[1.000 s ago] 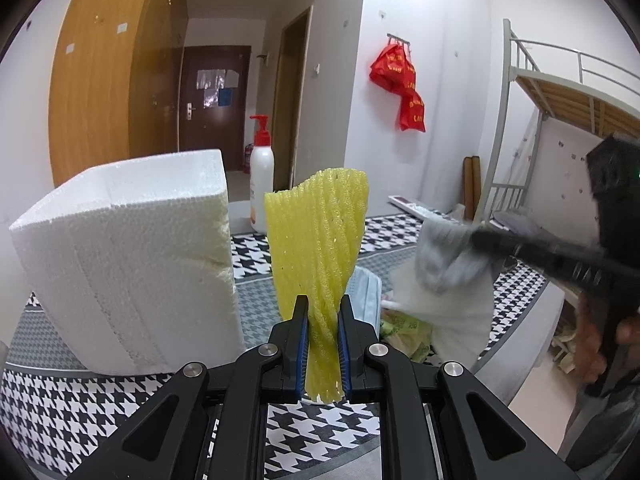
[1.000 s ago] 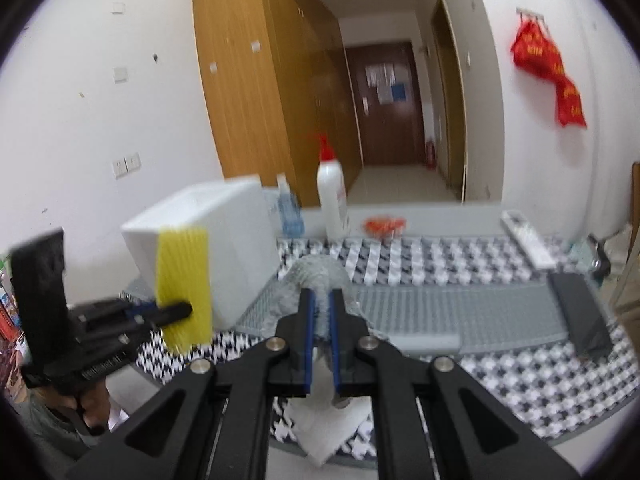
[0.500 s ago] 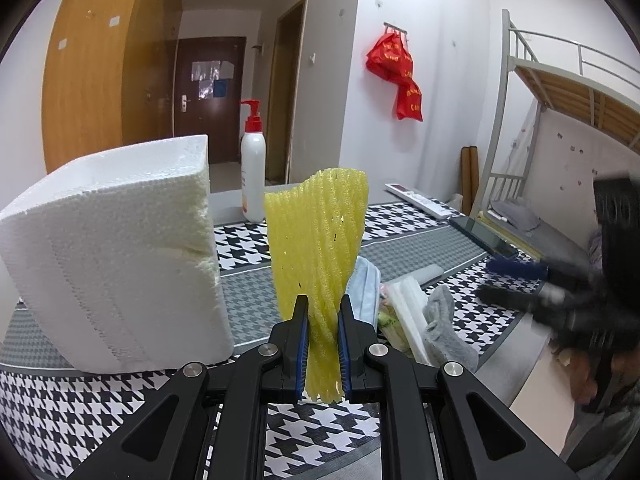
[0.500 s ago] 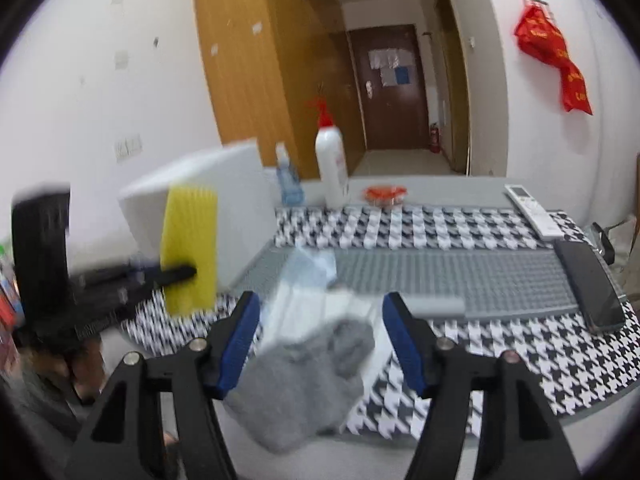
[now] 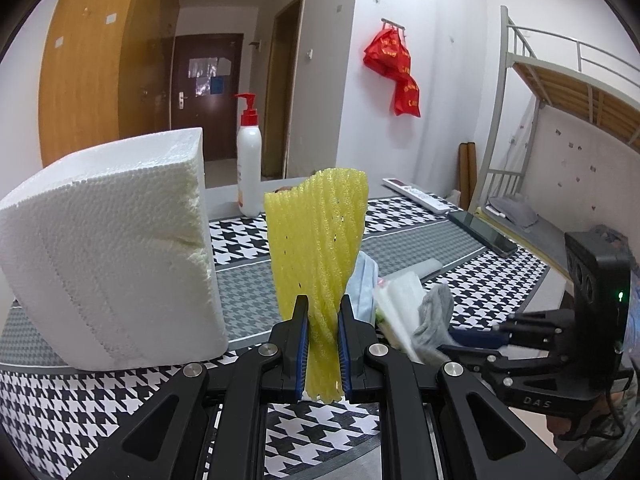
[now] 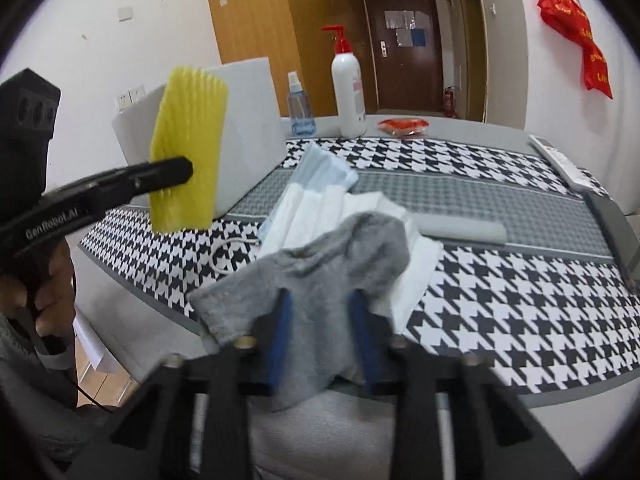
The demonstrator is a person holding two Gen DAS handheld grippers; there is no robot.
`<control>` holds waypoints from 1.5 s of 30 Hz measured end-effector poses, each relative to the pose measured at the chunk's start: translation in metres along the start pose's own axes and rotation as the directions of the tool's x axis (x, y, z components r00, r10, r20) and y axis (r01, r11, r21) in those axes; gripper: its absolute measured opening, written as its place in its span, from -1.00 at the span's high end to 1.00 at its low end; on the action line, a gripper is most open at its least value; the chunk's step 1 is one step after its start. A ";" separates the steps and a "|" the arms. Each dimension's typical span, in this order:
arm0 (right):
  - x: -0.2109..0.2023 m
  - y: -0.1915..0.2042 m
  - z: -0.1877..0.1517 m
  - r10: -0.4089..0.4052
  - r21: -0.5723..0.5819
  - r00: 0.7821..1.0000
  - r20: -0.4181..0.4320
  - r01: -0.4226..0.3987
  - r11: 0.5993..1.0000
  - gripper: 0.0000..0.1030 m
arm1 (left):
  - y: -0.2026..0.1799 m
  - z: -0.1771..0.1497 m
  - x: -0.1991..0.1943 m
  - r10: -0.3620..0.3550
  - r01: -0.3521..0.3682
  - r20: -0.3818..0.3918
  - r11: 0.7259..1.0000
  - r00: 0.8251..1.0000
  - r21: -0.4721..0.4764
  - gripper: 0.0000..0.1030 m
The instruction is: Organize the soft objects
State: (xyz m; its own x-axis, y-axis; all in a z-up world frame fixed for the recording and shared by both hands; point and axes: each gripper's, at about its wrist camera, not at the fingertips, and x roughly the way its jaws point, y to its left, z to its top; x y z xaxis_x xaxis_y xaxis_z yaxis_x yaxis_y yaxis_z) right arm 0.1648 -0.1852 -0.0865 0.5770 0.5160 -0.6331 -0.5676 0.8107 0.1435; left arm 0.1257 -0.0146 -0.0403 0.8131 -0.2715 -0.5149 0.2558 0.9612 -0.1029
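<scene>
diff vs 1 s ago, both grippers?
The right gripper let the grey sock go onto the white masks at the table edge, then came down over it; its jaws have just been closing, sock between them. The left gripper stayed clamped on the yellow foam net; the styrofoam box is unmoved.

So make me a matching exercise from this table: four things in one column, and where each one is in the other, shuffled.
Things:
1. yellow foam net
2. grey sock
3. pump bottle
4. white foam block

Places:
A. standing beyond the cloth, near the table's back edge
B. clamped upright in the left hand-held gripper
C. draped over the face masks
D. sitting on the houndstooth cloth, untouched

Pairs: 1-B, 2-C, 3-A, 4-D
</scene>
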 end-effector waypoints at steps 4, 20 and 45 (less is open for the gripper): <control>-0.008 -0.002 0.000 0.003 0.010 1.000 0.017 -0.003 1.000 0.84 | 0.001 0.000 0.000 0.004 -0.004 -0.001 1.000 1.000 -0.003 0.73; -0.072 0.003 0.060 0.054 0.008 0.971 0.233 -0.057 0.998 0.86 | 0.001 0.017 -0.036 0.032 -0.031 0.075 0.999 0.997 -0.006 0.73; -0.090 0.015 0.126 0.107 -0.022 0.928 0.357 -0.106 0.994 0.86 | 0.010 0.063 -0.069 0.085 -0.089 0.174 0.996 0.981 0.013 0.73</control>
State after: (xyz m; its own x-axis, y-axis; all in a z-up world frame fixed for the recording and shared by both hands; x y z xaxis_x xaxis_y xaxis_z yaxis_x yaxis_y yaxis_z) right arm 0.1789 -0.1846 0.0686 0.6848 0.6641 -0.3002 -0.6383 0.7453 0.1926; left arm 0.1054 0.0108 0.0474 0.9105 -0.1928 -0.3658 0.1892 0.9809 -0.0460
